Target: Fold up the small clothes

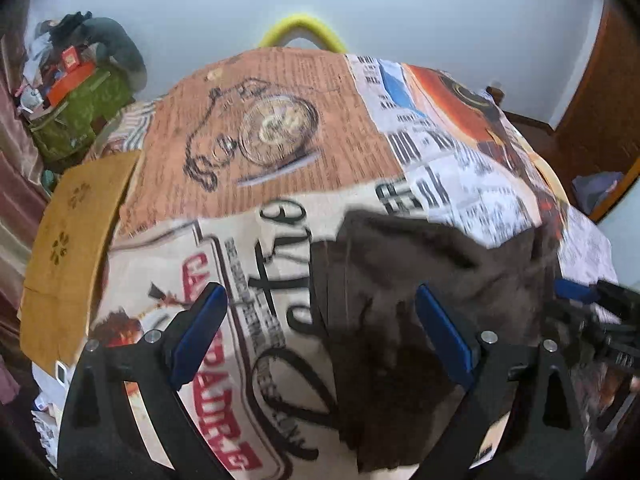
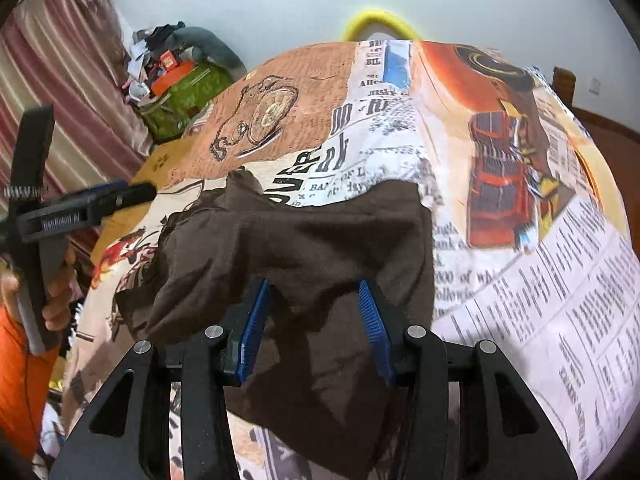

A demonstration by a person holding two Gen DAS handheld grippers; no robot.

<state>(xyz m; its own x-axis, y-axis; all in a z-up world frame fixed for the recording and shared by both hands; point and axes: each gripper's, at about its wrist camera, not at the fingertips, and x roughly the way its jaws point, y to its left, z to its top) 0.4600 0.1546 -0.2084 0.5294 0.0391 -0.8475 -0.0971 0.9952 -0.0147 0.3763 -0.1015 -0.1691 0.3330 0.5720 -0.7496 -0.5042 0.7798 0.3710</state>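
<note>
Brown garment lies rumpled on the newspaper-print bedsheet, its long axis running roughly across the view. The right gripper sits at the garment's near edge, blue pads partly apart with a raised fold of cloth between them; whether they actually pinch it cannot be told. The left gripper hovers with jaws wide apart and empty, the garment lying ahead and to its right. The right hand is therefore nearer; a fold would likely carry the near edge away from it.
</note>
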